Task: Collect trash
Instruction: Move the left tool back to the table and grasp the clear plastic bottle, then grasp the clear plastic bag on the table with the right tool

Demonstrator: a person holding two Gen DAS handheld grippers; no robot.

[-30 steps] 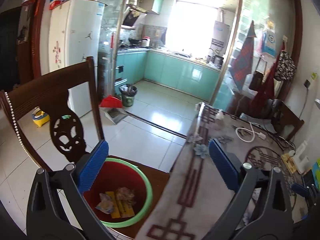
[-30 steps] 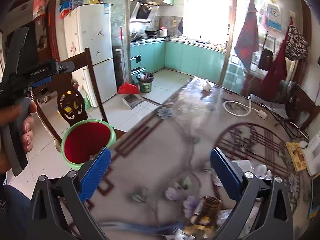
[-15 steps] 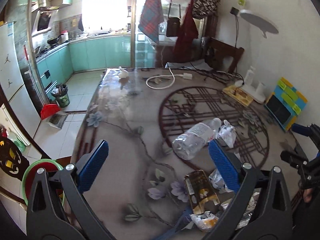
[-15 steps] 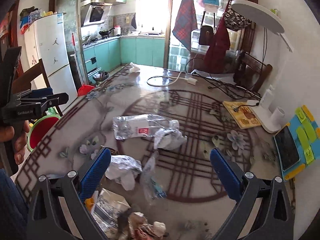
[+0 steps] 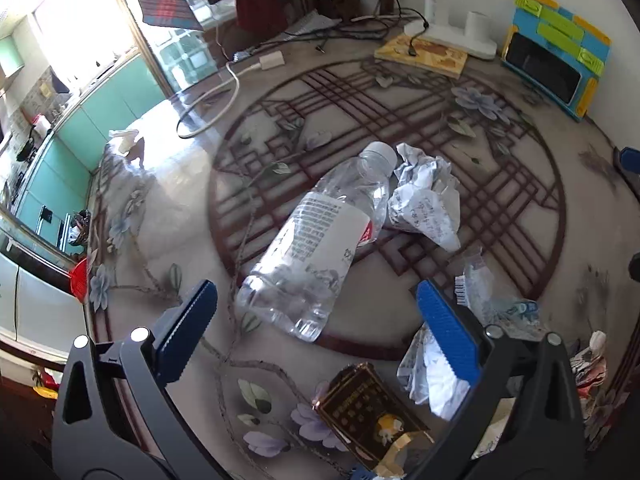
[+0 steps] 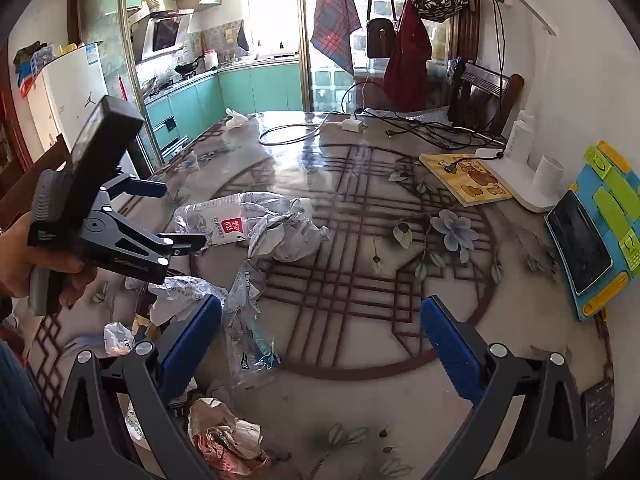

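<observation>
Clear plastic bottle (image 5: 316, 240) touching crumpled paper (image 5: 426, 200)

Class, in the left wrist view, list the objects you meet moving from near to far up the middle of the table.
Dark snack packet → clear plastic bottle → white charger plug.

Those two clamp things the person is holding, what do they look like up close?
Each gripper, left and right, has black angular frames with triangular cut-outs and silver rivets, ending in bright blue ribbed pads. Seen from the right wrist view, the left one carries a black box on top and faint white lettering on its side. No cables show. The person's sleeve is dark blue.
</observation>
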